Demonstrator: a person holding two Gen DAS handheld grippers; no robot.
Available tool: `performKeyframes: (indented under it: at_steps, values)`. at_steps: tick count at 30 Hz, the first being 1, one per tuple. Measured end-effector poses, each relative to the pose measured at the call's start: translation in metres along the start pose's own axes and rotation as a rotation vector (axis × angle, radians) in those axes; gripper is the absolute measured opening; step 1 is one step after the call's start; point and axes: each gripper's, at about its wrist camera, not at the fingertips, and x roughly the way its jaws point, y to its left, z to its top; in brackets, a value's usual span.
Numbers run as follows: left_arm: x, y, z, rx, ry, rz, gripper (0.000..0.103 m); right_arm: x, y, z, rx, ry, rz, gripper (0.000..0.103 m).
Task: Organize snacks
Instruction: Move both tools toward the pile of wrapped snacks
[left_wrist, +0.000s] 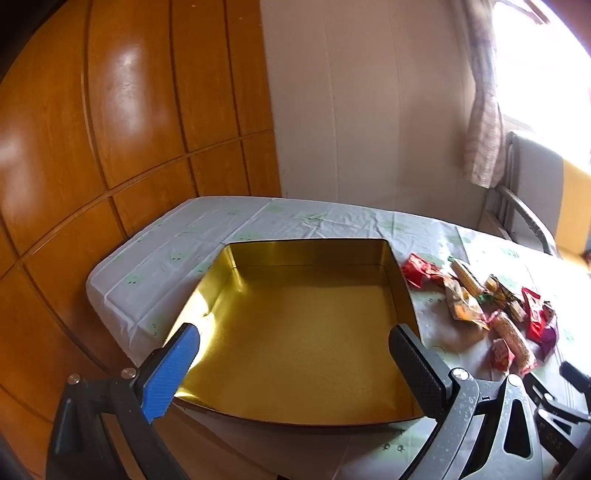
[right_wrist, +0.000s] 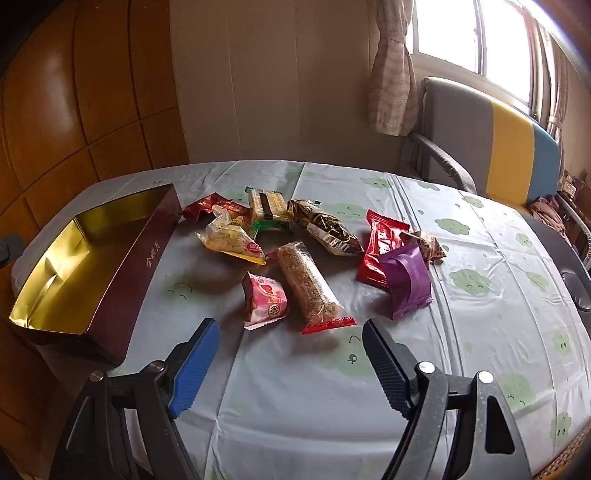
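The right hand-held gripper (right_wrist: 290, 354) hangs with jaws wide apart and empty, and the cereal bar (right_wrist: 310, 286) lies just past its tips at 12 o'clock among the snacks. It is best pinched across its narrow width. The left hand-held gripper (left_wrist: 295, 363), also spread and empty, frames the empty tin (left_wrist: 295, 332). The tin's wall stands at 9 o'clock of the pile, and the table (right_wrist: 498, 295) lies open at 3 o'clock.

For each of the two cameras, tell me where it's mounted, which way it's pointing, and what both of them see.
Left wrist: sits on the left gripper, angled down into the empty gold-lined tin; open jaws show, plus the right gripper's tip.
Right wrist: sits on the right gripper, angled down at the scattered snacks on the tablecloth; open jaws show.
Shared: tin, snacks, tablecloth, curtain, chair.
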Motion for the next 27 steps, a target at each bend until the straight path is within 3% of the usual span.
performKeyframes:
  at_steps: [13, 27]
  values:
    - [-0.004, -0.034, -0.013, 0.122, 0.02, -0.096, 0.103, -0.003, -0.003, 0.003, -0.007, -0.014, -0.023, 0.081]
    - [-0.007, -0.055, -0.019, 0.188, 0.033, -0.171, 0.103, -0.008, -0.018, 0.01, 0.025, -0.019, -0.031, 0.081]
